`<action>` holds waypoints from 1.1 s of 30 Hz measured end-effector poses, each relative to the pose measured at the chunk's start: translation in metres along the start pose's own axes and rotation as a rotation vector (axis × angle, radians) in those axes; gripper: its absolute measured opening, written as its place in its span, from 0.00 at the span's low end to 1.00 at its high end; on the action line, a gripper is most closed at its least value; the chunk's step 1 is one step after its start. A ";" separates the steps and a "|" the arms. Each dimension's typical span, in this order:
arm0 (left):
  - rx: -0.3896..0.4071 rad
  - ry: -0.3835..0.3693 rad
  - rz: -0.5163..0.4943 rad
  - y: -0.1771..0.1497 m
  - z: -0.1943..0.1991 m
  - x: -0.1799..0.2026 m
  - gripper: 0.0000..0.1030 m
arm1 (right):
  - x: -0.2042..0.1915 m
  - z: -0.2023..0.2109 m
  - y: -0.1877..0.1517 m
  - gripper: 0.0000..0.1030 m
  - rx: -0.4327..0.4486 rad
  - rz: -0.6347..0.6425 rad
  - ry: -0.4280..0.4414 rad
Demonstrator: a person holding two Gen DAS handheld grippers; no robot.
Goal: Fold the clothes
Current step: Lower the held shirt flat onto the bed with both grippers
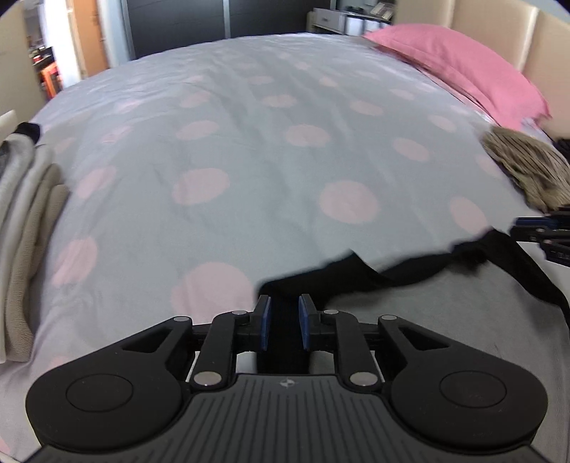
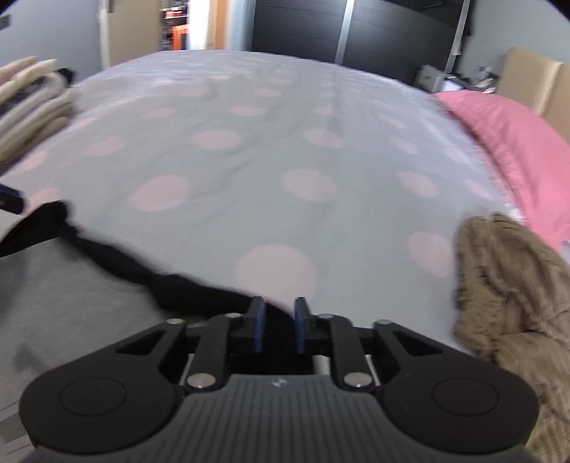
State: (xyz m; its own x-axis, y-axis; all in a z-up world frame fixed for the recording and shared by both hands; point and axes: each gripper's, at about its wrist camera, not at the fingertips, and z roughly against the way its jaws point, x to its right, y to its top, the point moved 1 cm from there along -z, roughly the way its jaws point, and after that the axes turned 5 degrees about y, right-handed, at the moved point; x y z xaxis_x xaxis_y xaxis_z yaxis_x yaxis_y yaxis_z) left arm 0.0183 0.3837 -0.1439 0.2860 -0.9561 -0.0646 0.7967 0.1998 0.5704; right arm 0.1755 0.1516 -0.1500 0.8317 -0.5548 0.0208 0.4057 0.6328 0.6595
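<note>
A bed (image 1: 249, 149) covered by a grey-blue sheet with pale pink dots fills both views. One pink pillow (image 1: 463, 67) is seen at the far right of the bed, against a cream headboard (image 1: 498, 32). Dark wardrobe doors (image 2: 356, 32) stand beyond the far edge.

One grey garment with a black trim (image 1: 445, 320) is spread at the near edge of the bed. In the left wrist view it lies near right, and its black edge (image 1: 356, 274) runs from between the left gripper's fingers across to the right gripper, seen at the right rim. In the right wrist view the same garment (image 2: 71, 292) lies near left, its black edge (image 2: 185, 288) leading up to the right gripper's left finger.

One brown ribbed garment (image 2: 509, 285) lies crumpled at the right, near the pillow. One stack of folded cream and beige clothes (image 1: 25, 220) is seen at the left edge of the bed.

The left gripper (image 1: 285, 322) is set with its blue pads a little apart, and black cloth is held between them. The right gripper (image 2: 278, 324) shows a similar gap between its pads; the black edge reaches its left pad, but whether cloth is pinched there cannot be told through the blur.
</note>
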 end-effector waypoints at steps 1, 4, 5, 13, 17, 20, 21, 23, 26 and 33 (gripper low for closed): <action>-0.005 -0.011 -0.009 -0.002 -0.002 0.005 0.14 | -0.006 -0.002 -0.003 0.12 -0.013 0.007 0.024; -0.016 -0.044 -0.015 -0.007 -0.012 0.018 0.14 | -0.021 -0.012 -0.010 0.12 -0.034 0.016 0.075; -0.023 -0.049 -0.010 -0.007 -0.018 0.021 0.14 | -0.024 -0.016 -0.010 0.12 -0.036 0.016 0.086; -0.015 -0.062 0.056 0.007 -0.059 0.026 0.12 | -0.037 -0.053 0.006 0.09 -0.021 0.009 0.119; 0.006 -0.065 0.072 0.019 -0.072 0.023 0.11 | -0.038 -0.070 0.020 0.06 -0.011 0.000 0.102; 0.012 -0.070 0.080 0.023 -0.077 0.022 0.11 | -0.037 -0.076 0.028 0.07 0.000 -0.014 0.088; 0.013 -0.072 0.083 0.023 -0.077 0.021 0.11 | -0.035 -0.078 0.030 0.08 -0.005 -0.033 0.091; 0.013 -0.079 0.081 0.023 -0.073 0.020 0.11 | -0.033 -0.076 0.034 0.08 -0.012 -0.051 0.094; 0.015 -0.085 0.071 0.022 -0.056 0.014 0.12 | -0.031 -0.061 0.037 0.21 -0.010 -0.059 0.093; -0.025 -0.015 0.030 0.000 0.013 -0.009 0.17 | -0.020 0.002 0.026 0.30 -0.043 -0.060 0.063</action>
State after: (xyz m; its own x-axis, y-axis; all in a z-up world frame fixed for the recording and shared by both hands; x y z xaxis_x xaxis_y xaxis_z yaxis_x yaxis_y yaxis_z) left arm 0.0086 0.3896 -0.1330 0.3018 -0.9527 -0.0354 0.8009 0.2332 0.5516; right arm 0.1691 0.1780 -0.1313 0.8270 -0.5584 -0.0657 0.4702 0.6229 0.6253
